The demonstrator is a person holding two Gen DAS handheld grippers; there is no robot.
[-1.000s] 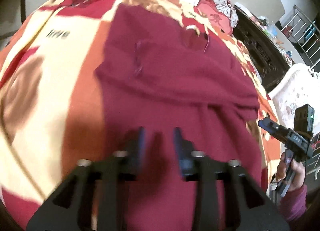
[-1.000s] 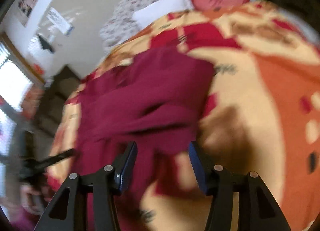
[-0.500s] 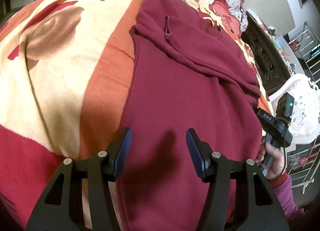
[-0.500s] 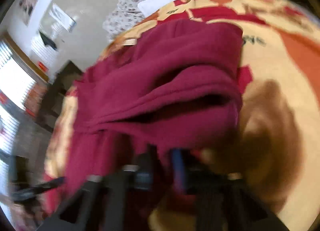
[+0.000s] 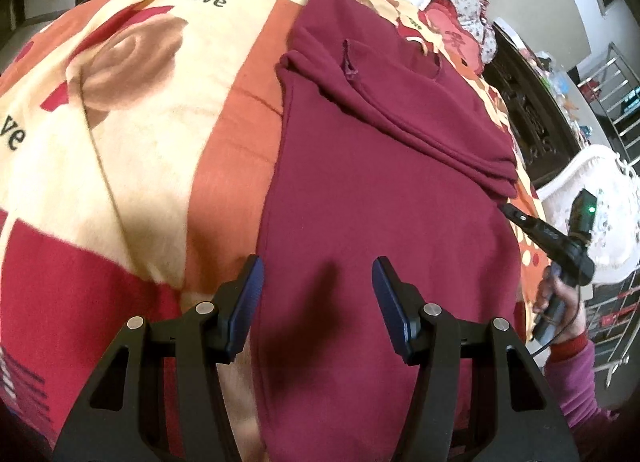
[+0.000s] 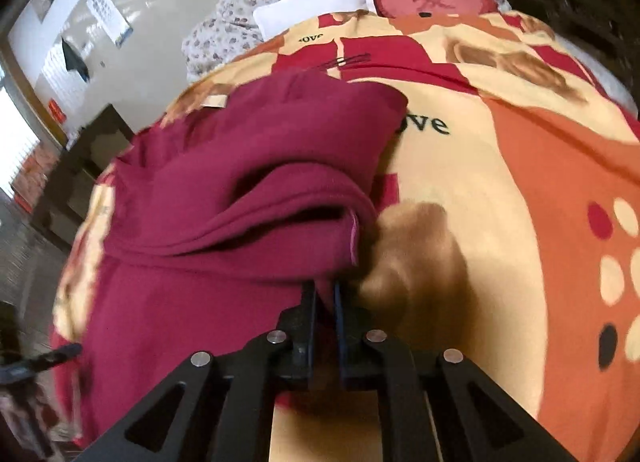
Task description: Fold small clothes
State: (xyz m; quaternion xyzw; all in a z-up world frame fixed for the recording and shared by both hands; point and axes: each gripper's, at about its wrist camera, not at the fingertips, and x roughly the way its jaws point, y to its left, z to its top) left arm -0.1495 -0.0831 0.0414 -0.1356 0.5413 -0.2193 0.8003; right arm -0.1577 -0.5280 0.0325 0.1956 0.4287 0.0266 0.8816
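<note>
Right gripper (image 6: 325,302): jaws nearly pressed together, pinching a fold of the dark maroon knit garment (image 6: 224,221) at its near edge; a thin band of cloth is showing between the pads, and the jaws are easing apart a little. Just ahead of this gripper the cloth is bunching into a thick roll with an open pocket-like mouth, lifted slightly off the patterned red, cream and orange fleece blanket (image 6: 520,189).

Left gripper (image 5: 316,302): jaws standing spread, nothing gripped. It is hovering over the near part of the garment (image 5: 360,201), its left finger (image 5: 246,298) lying about on the garment's left edge, the right finger over plain maroon cloth.

Beyond the left gripper, one layer of the garment is already lying folded across the far part, its edge running at a slant toward the right. The near portion is lying flat and single, not yet folded.

Progress, as judged: early to middle. One fold laid; the right side is being taken up for the next; the bottom fold and final squaring are remaining.

Person's hand (image 5: 560,302), in a maroon sleeve, is holding the right gripper's handle far right of the left gripper.
</note>
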